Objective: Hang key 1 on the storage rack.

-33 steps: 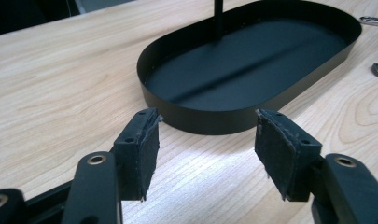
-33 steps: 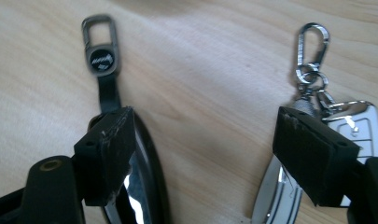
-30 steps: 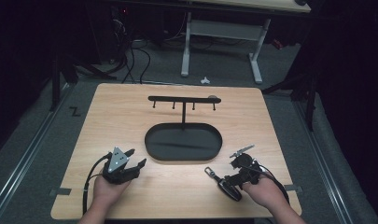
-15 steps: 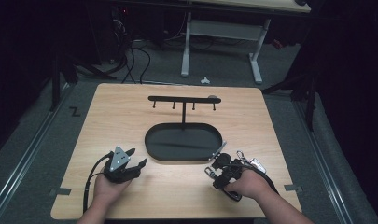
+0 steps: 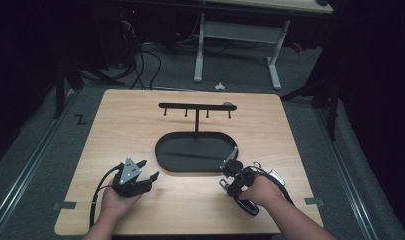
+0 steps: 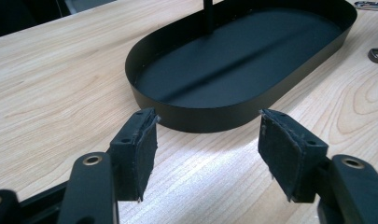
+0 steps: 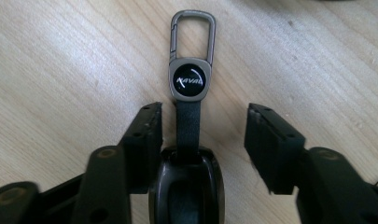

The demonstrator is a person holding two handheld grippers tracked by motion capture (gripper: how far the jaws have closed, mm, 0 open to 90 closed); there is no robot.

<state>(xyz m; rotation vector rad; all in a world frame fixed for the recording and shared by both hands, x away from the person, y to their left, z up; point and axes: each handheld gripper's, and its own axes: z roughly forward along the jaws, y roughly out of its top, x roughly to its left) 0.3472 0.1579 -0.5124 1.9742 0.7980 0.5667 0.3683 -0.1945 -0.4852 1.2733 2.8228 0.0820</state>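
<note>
We see a wooden table point(image 5: 140, 130) with a black oval tray point(image 5: 195, 152) near its middle; a thin post rises from the tray to a horizontal bar with small hooks point(image 5: 196, 106). The left gripper point(image 5: 144, 176) rests on the table just left of the tray's near end, held in the person's left hand point(image 5: 117, 200); in the left gripper view its jaws stand wide apart with nothing between them, pointing at the tray wall point(image 6: 200, 116). The right gripper point(image 5: 229, 172) sits just off the tray's near right end, held by the right hand point(image 5: 262, 192). In the right gripper view its jaws are spread, and a key fob point(image 7: 189, 154) lies flat on the wood between them, its strap leading to a round badge marked KAVAL and a grey carabiner clip point(image 7: 192, 30). Whether the pads touch the fob we cannot tell
</note>
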